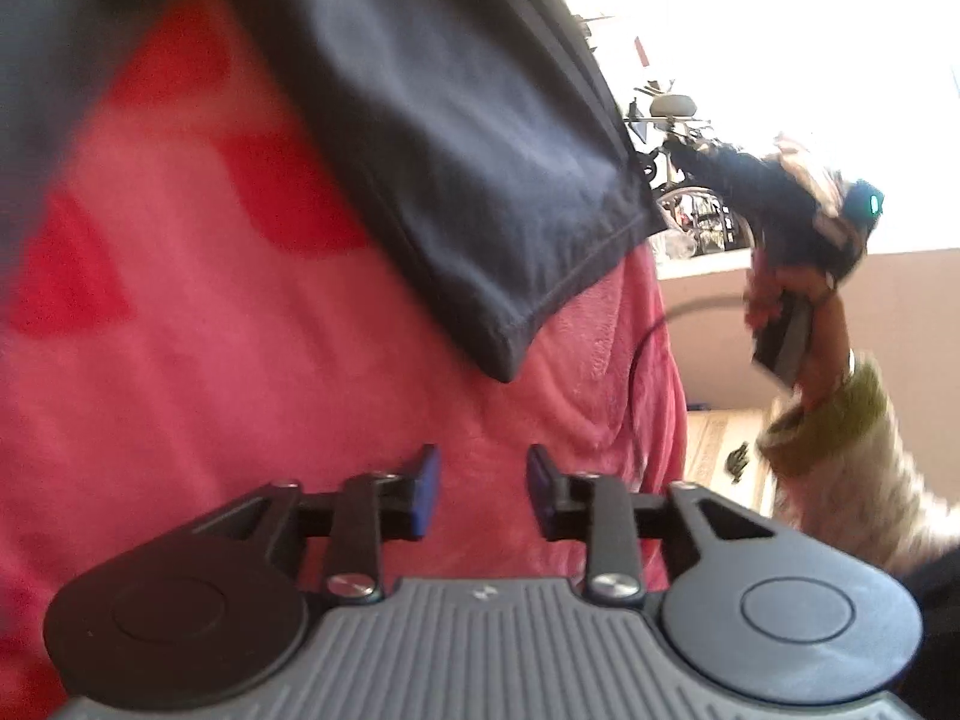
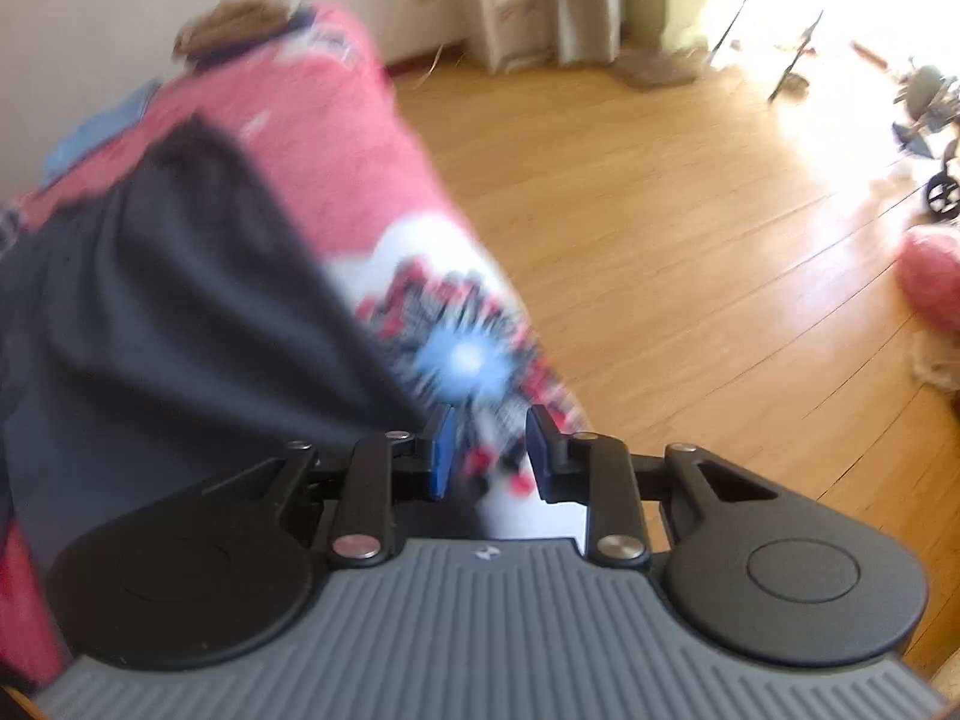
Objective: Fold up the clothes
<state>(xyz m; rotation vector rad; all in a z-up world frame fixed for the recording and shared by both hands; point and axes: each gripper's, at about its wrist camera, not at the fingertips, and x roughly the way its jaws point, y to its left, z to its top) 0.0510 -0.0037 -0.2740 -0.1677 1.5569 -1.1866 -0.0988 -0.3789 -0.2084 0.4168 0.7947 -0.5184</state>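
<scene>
Dark garment (image 1: 456,138) on pink blanket (image 1: 240,372) (grippers empty).

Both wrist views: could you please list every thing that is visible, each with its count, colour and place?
dark garment: one, navy, lying on the blanket
blanket: one, pink-red with a patterned border, under the garment
floor: one, light wood, right of the blanket in the right wrist view
wheeled frame: one, dark, far right on the floor
left gripper: one, black with blue pads, open above the blanket
right gripper: one, black with blue pads, open over the blanket's border
sleeve: one, green and white, right edge of the left wrist view
</scene>
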